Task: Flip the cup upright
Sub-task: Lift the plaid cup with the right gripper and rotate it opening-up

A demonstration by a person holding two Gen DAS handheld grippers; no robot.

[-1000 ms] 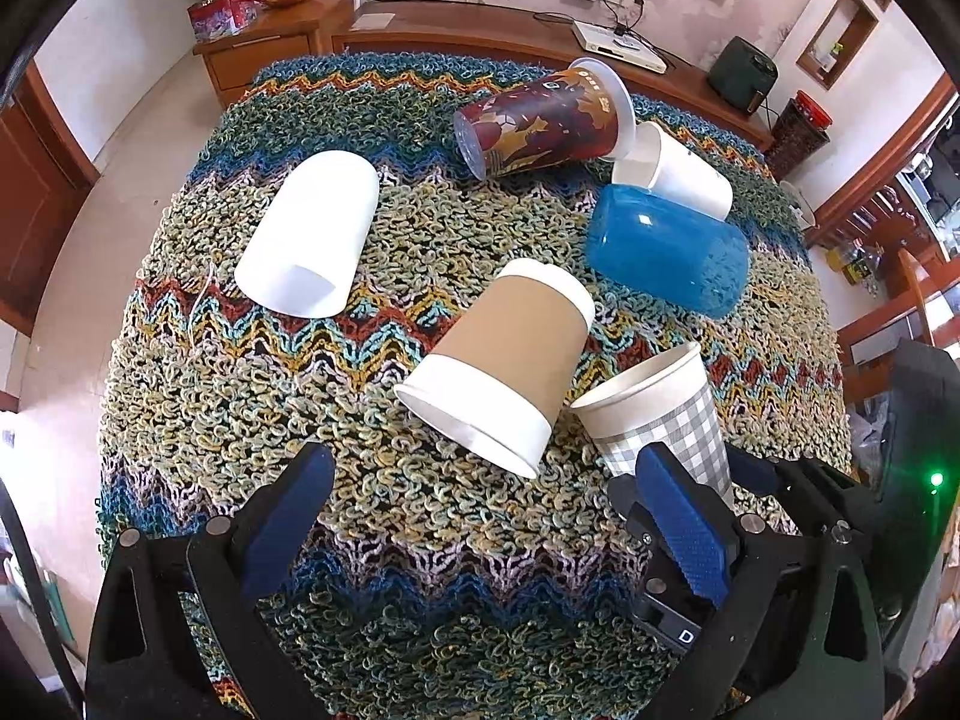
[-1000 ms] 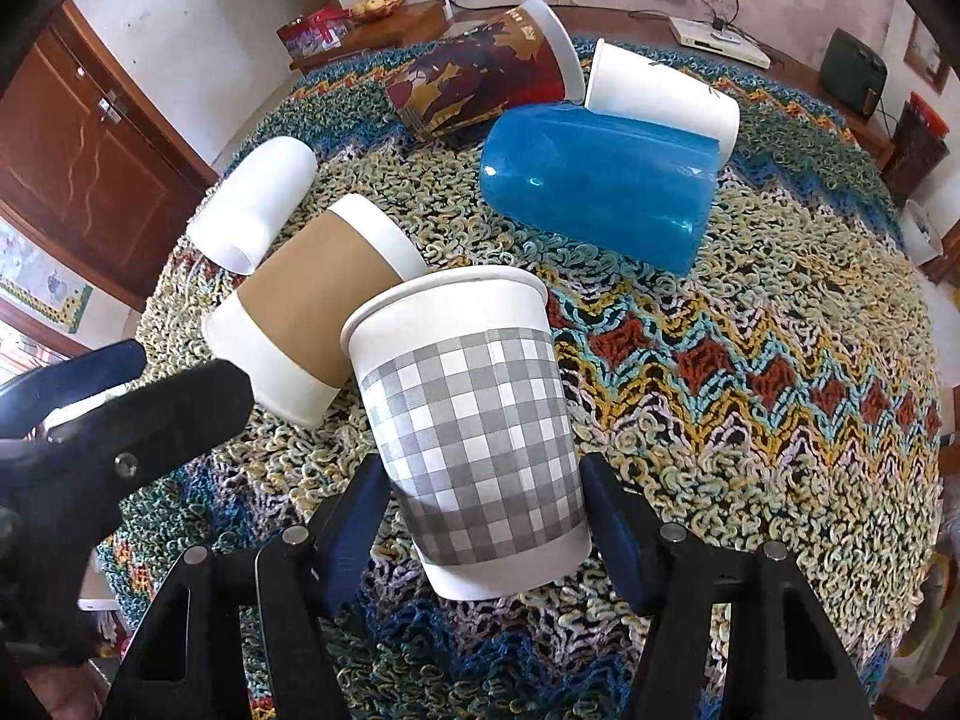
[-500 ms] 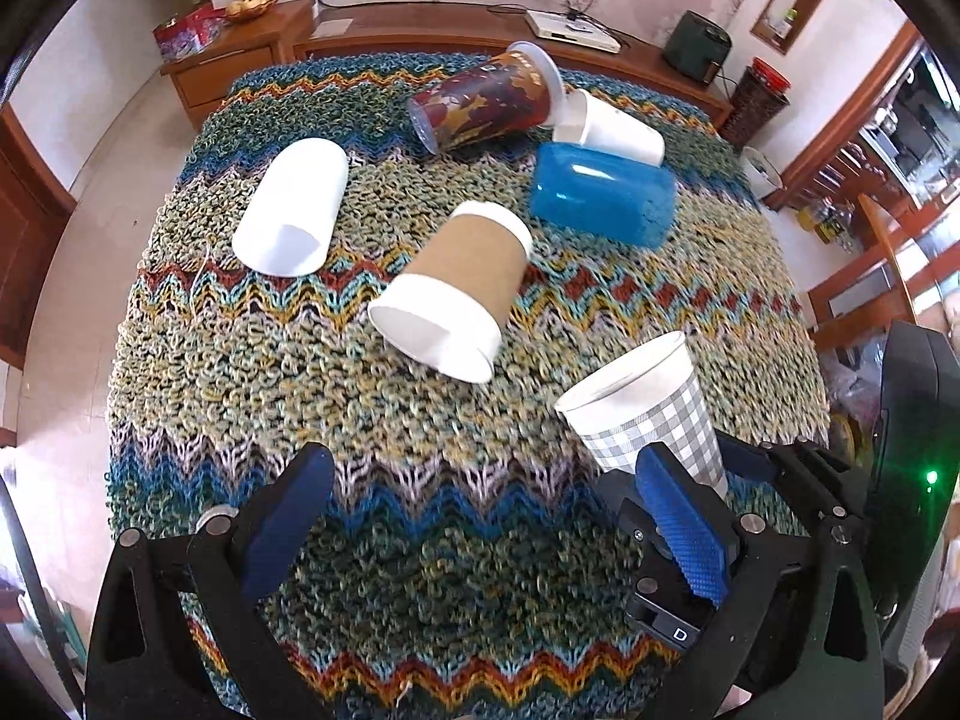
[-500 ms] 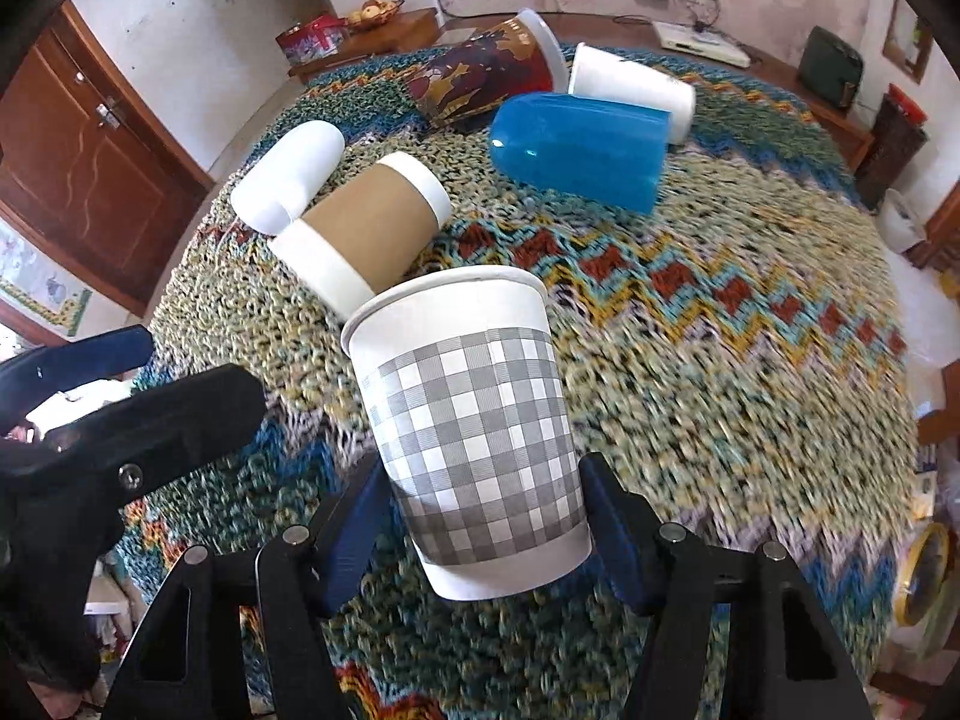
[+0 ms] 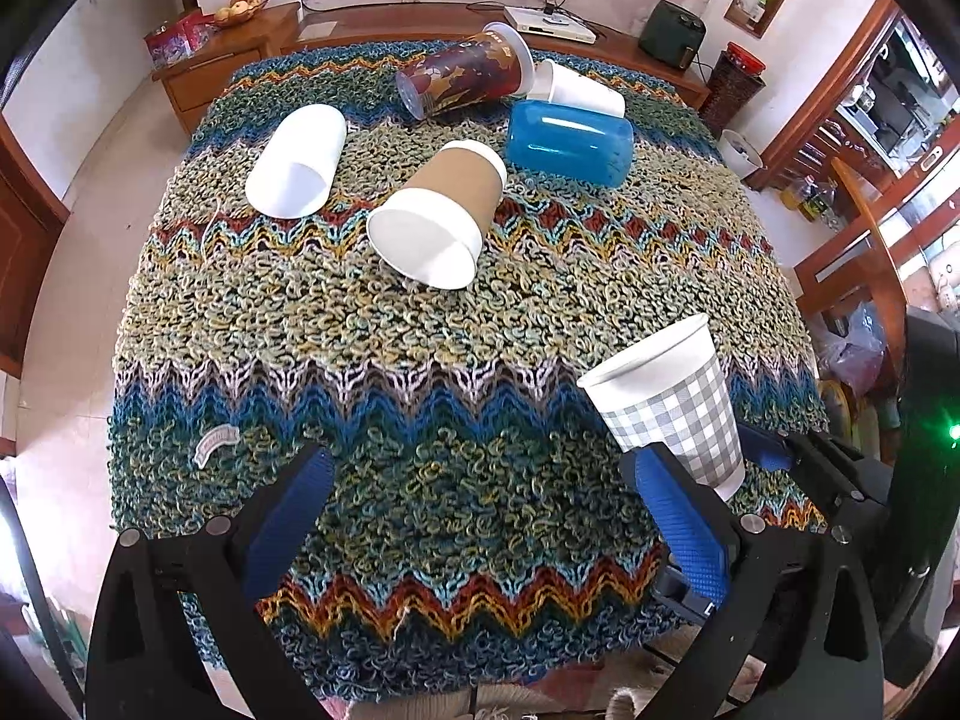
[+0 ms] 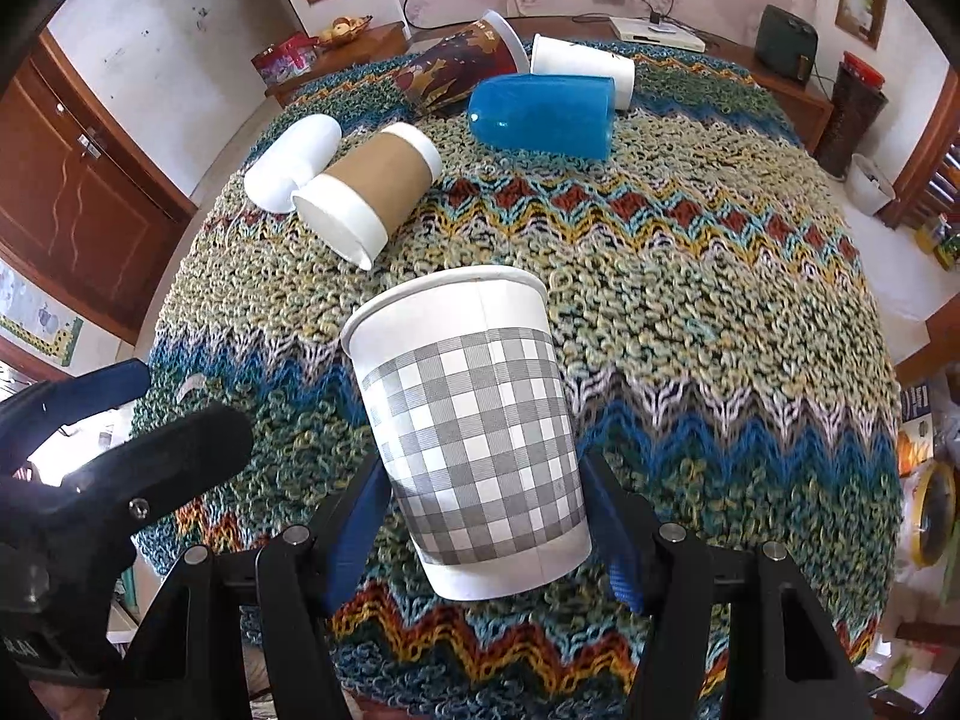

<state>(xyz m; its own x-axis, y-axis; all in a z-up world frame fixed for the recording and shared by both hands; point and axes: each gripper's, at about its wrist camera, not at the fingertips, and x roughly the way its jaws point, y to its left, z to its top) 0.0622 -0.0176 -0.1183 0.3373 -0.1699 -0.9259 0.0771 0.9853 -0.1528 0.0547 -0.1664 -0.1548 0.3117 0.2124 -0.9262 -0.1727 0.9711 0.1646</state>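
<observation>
From your left wrist camera, your left gripper [image 5: 474,516] hangs over the near edge of the table [image 5: 420,348] with its blue-padded jaws spread wide and nothing between them. The table wears a knitted zigzag cloth [image 5: 384,480]. Toward the near right corner you see the checked cup [image 5: 666,396], mouth up and leaning a little, pinched low on its body by your right gripper [image 5: 720,468], whose one blue pad shows just right of the cup's base. Farther in, a brown-sleeved cup [image 5: 441,216] lies on its side near the middle, its open mouth toward you. A white cup [image 5: 297,162] lies on its side toward the left edge. Along the far edge lie a dark printed cup [image 5: 465,78], a blue cup [image 5: 570,141] and a small white cup [image 5: 582,93], the three close together, all on their sides.

From your right wrist camera, your right gripper [image 6: 486,525] has its jaws closed on the checked cup [image 6: 474,420], one pad on each side of the lower part. The cup is mouth up, tilted slightly, its base above the cloth [image 6: 720,324] near the near edge; you cannot tell whether the base touches it. Your left gripper [image 6: 120,420] shows at the left with its fingers apart. Beyond lie the brown-sleeved cup [image 6: 372,186], with the white cup [image 6: 294,159] just behind it, and the printed cup [image 6: 459,69], blue cup [image 6: 543,114] and small white cup [image 6: 582,63] by the far edge.
</observation>
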